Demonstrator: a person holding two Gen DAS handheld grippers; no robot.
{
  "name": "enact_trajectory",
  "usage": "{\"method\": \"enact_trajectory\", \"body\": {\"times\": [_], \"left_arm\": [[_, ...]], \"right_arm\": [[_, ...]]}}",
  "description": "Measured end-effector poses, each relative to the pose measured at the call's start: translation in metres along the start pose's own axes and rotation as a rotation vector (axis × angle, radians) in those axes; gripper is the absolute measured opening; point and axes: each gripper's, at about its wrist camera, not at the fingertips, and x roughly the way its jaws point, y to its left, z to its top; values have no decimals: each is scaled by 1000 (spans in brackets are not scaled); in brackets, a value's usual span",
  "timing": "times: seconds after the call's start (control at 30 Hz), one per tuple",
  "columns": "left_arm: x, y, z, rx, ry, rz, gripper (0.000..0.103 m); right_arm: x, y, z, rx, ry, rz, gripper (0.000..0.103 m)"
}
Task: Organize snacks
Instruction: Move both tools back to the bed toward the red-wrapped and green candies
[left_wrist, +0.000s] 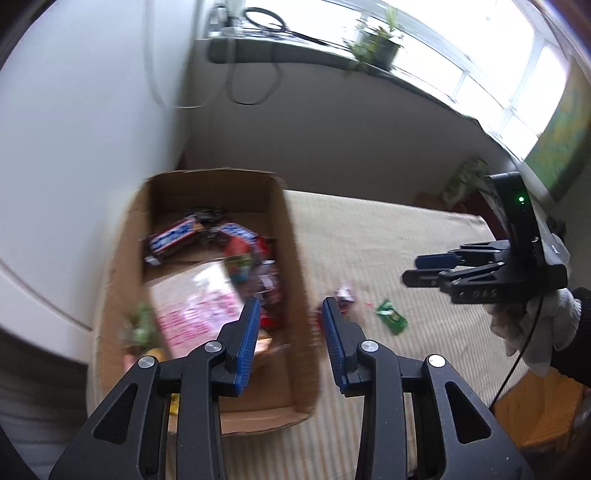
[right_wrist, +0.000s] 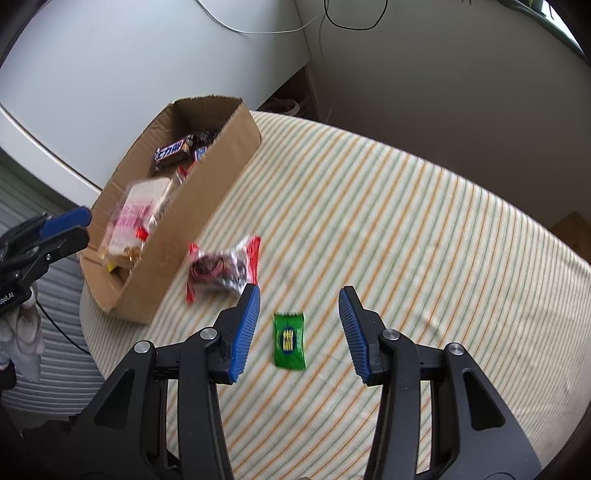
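A cardboard box (left_wrist: 295, 266) (right_wrist: 218, 184) stands on the striped tablecloth and holds several snacks: chocolate bars (left_wrist: 173, 236) (right_wrist: 171, 151) and a pink-and-clear packet (left_wrist: 199, 306) (right_wrist: 129, 214). A red-and-clear snack packet (right_wrist: 221, 267) lies just right of the box, partly hidden in the left wrist view (left_wrist: 345, 295). A small green packet (right_wrist: 289, 340) (left_wrist: 391, 315) lies on the cloth. My left gripper (left_wrist: 290, 310) is open and empty, above the box's right wall. My right gripper (right_wrist: 299, 297) is open and empty, above the green packet; it also shows in the left wrist view (left_wrist: 421, 269).
The round table's striped cloth (right_wrist: 406, 240) stretches right of the box. A white cabinet (right_wrist: 110, 74) and wall stand behind. A windowsill with a plant (left_wrist: 376, 44) and cables (left_wrist: 258, 18) is at the back. The table edge (right_wrist: 86, 332) falls off at left.
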Motion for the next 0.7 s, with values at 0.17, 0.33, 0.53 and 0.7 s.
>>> {"method": "enact_trajectory", "body": {"times": [0.17, 0.33, 0.53, 0.7], "left_arm": [[17, -32, 9, 116, 41, -49, 33], [28, -58, 7, 185, 69, -85, 33], [49, -74, -3, 198, 106, -70, 33], [77, -81, 7, 222, 171, -27, 33]], "right_arm": [[3, 2, -24, -22, -7, 2, 46], [4, 0, -36, -51, 6, 8, 46], [1, -7, -31, -120, 2, 51, 46], [8, -7, -41, -186, 15, 79, 46]]}}
